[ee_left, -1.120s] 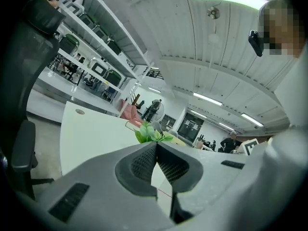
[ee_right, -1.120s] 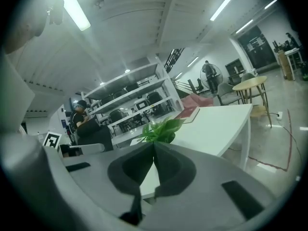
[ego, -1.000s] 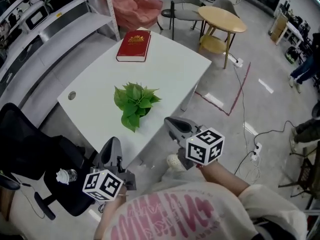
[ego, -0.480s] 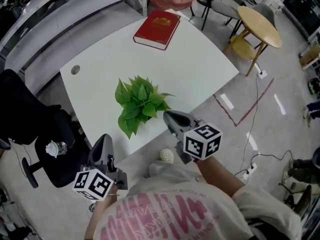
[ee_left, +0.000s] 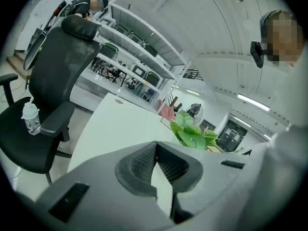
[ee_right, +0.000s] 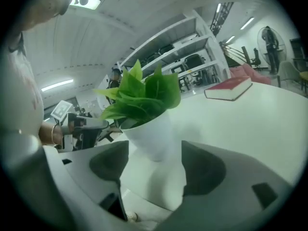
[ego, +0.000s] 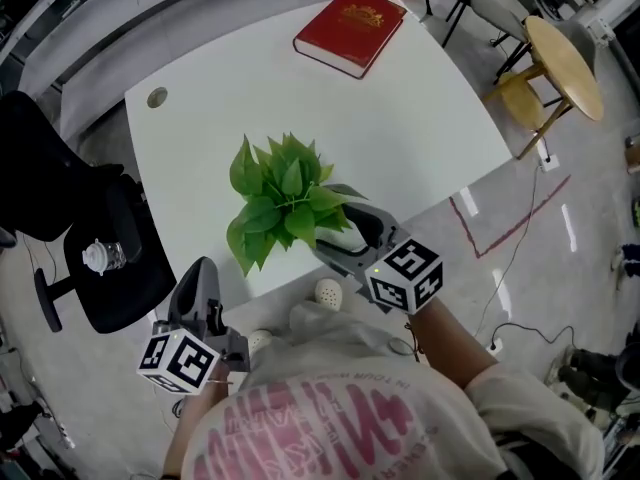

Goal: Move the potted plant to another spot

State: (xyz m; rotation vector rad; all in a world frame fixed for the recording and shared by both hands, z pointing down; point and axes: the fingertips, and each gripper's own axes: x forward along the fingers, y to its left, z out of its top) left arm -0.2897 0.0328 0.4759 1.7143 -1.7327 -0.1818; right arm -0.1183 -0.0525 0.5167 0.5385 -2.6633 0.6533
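Observation:
The potted plant [ego: 285, 198] has broad green leaves and a white pot [ee_right: 154, 143]. It stands near the front edge of the white table [ego: 420, 138]. My right gripper [ego: 355, 233] reaches over that edge. Its jaws are opening, with the pot's lower part between them and narrow gaps to both pads. In the right gripper view the leaves [ee_right: 142, 93] rise just above the jaws. My left gripper [ego: 203, 273] hangs off the table's front left corner, shut on nothing. It points along the table toward the plant [ee_left: 192, 131].
A red book [ego: 350, 31] lies at the table's far side. A black office chair [ego: 90, 238] stands left of the table with a plastic bottle [ego: 103, 256] on its seat. A round wooden table [ego: 565, 53] is at the far right, and shelves run behind.
My right gripper has moved forward and down to the plant, and its jaws have gone from shut to apart around the pot. The left gripper has sunk a little beside the table corner.

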